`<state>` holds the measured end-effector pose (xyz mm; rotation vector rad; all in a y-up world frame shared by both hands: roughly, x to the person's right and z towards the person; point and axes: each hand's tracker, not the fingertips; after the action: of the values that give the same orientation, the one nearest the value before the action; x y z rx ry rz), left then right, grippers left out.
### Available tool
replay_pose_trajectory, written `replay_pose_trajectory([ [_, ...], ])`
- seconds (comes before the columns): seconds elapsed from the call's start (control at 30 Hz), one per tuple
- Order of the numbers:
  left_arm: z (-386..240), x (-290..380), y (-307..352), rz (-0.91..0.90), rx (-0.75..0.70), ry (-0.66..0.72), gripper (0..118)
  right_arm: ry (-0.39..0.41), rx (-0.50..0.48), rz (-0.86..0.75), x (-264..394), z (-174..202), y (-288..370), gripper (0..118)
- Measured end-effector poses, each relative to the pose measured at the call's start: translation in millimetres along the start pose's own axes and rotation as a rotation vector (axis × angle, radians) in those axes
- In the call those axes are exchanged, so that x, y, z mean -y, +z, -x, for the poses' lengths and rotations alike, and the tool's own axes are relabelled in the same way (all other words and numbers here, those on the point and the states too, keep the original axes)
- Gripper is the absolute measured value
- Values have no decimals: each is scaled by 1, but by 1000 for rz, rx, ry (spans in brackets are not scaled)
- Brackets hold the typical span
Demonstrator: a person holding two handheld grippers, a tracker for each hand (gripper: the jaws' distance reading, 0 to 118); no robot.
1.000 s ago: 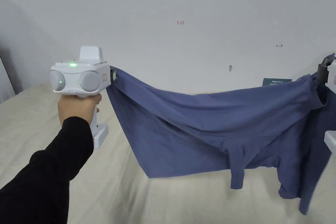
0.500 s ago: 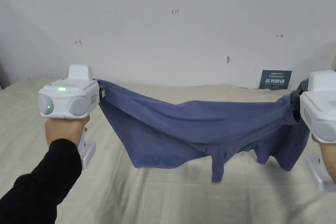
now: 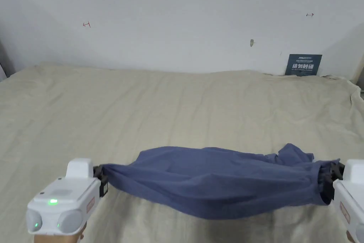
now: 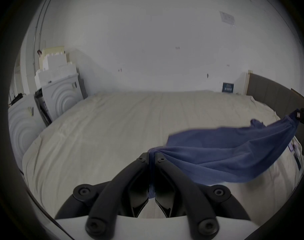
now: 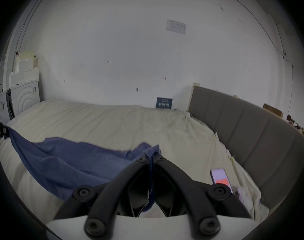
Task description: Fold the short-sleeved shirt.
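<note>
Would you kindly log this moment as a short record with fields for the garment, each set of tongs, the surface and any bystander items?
garment: blue shirt, stretched between both tongs, sagging in the middle
left tongs: shut on one end of the shirt
right tongs: shut on the other end
surface: bed with beige sheet, under the shirt
contact: cannot tell whether the sagging middle touches the sheet
bystander: phone, lying on the bed near the headboard

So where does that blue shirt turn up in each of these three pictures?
Head view: the blue shirt stretches across the lower middle, between the left claw and the right claw.
Left gripper view: lower right, running from that claw's closed tips toward the right edge.
Right gripper view: lower left, running from that claw's tips toward the left edge.
Shared landmark: the dark sign against the wall.
</note>
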<state>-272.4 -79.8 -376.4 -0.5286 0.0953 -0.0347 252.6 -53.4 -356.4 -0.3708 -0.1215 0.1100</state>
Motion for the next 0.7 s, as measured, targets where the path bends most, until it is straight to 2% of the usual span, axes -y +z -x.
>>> replay_pose_trajectory([
  [0.13, 14, 46, 20, 78, -14, -13, 3, -56, -26, 47, 37, -10, 29, 0],
  [0.27, 25, 76, 45, 116, -33, -5, 3, -63, -15, 69, 65, -13, 58, 0],
  [0.4, 33, 96, 71, 142, -45, -13, 3, -111, -8, 106, 89, -16, 84, 0],
  [0.7, 41, 131, 100, 186, -54, -21, 3, -146, 7, 195, 136, -16, 127, 0],
])
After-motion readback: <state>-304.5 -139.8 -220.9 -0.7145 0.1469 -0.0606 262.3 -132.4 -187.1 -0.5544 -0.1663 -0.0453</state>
